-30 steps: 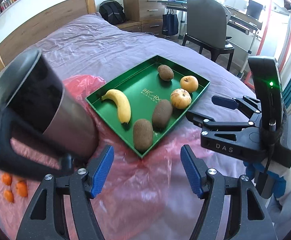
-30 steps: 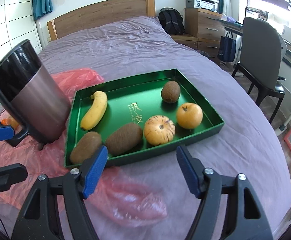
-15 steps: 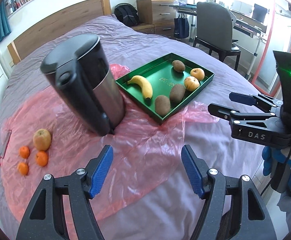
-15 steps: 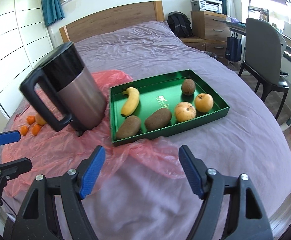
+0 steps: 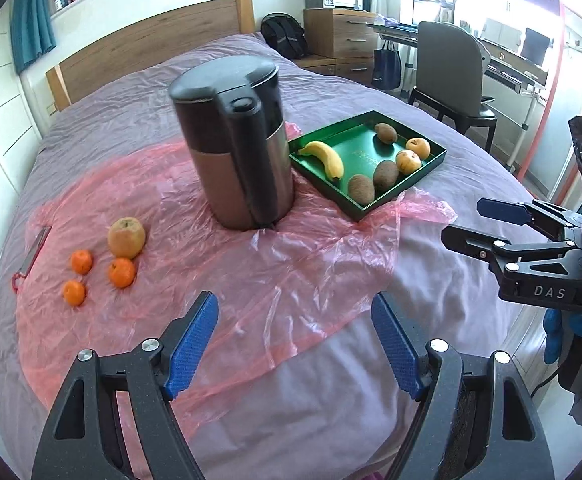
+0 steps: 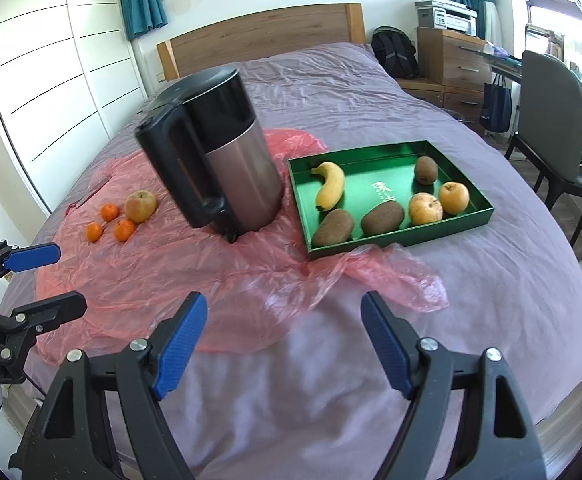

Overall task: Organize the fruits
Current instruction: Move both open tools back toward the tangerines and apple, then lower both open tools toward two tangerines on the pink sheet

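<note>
A green tray [image 5: 365, 152] [image 6: 371, 178] on the purple bed holds a banana [image 5: 327, 156], three brown kiwis and two round yellow-red fruits. Left of it, on pink plastic sheet [image 5: 291, 264], lie a loose apple [image 5: 126, 237] [image 6: 141, 206] and three mandarins [image 5: 122, 273] [image 6: 125, 230]. My left gripper [image 5: 293, 300] hovers over the sheet's near edge, well short of all fruit, its jaws opening with nothing between them. My right gripper [image 6: 283, 304] [image 5: 463, 220] hangs over the bed's front, jaws also opening and empty.
A black and steel kettle [image 5: 239, 148] [image 6: 219, 168] stands on the sheet between the loose fruit and the tray. A flat red-tagged item [image 5: 31, 256] lies at the sheet's left edge. A chair [image 5: 451, 72] and desk stand beyond the bed's right side.
Both grippers have pulled back from the tray toward the bed's near edge. The kettle and the loose fruit have come fully into view. Both pairs of jaws stand slightly wider.
</note>
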Demonstrator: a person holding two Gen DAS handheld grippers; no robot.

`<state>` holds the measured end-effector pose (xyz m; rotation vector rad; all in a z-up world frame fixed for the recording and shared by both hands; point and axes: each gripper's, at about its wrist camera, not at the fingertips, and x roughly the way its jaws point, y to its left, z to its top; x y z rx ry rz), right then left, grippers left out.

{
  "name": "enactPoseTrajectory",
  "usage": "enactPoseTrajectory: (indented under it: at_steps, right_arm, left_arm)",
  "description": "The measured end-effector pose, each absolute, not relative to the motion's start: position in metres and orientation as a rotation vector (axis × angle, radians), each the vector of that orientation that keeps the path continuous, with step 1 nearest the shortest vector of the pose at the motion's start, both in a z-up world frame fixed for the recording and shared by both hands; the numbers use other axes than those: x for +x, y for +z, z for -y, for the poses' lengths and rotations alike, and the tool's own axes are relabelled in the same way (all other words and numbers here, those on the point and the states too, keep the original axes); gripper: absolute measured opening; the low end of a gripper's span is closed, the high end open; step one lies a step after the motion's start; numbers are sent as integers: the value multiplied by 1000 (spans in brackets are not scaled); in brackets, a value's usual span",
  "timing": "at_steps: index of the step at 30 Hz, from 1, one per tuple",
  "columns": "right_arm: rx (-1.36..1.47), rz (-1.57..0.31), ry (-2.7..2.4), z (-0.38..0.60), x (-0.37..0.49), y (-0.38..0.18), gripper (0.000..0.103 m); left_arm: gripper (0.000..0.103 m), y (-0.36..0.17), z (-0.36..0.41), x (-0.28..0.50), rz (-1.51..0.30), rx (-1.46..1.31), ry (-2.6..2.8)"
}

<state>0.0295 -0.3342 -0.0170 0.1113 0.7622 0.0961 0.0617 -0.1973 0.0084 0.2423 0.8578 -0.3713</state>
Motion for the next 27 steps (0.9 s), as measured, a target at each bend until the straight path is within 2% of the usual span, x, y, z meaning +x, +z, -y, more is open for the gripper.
enactPoseTrajectory:
  at_steps: [27]
  right_arm:
    - [-71, -816, 245, 195, 7, -5, 100]
  left_arm:
    - [74, -24, 8, 15, -852, 93, -94]
